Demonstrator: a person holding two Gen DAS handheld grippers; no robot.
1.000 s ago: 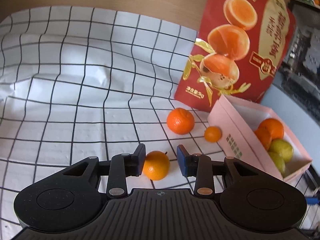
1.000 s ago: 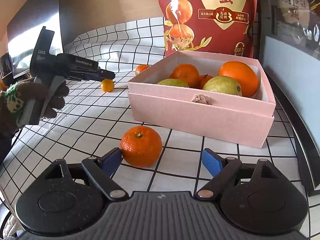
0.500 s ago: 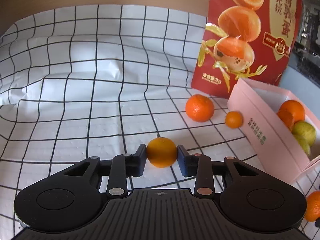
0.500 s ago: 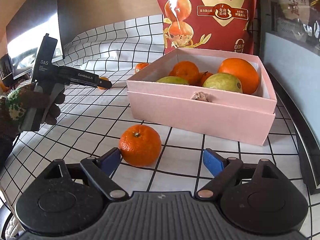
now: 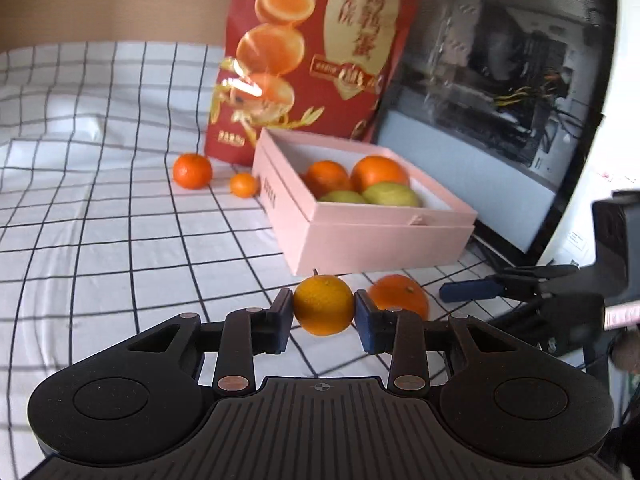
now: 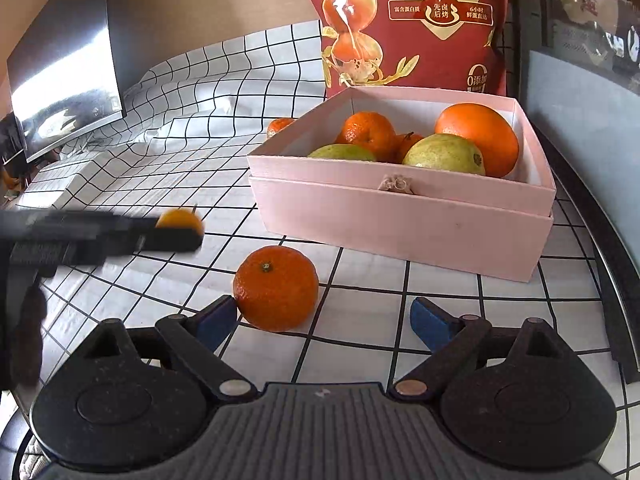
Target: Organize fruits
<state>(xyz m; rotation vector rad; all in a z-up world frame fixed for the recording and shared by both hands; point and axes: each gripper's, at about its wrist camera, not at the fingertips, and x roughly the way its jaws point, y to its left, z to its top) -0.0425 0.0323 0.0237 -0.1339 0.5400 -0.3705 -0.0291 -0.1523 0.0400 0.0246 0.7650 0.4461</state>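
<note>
Your left tongs (image 5: 323,311) clench a small orange (image 5: 323,310), with the pink box (image 5: 372,236) straight ahead and slightly right — while your right tongs (image 6: 320,316), jaws just widened and released, have a mandarin (image 6: 276,288) against their left pad.

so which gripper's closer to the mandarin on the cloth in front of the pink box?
Right. The right gripper is open with one finger beside the mandarin. The left gripper is further back, shut on a small orange.
</note>
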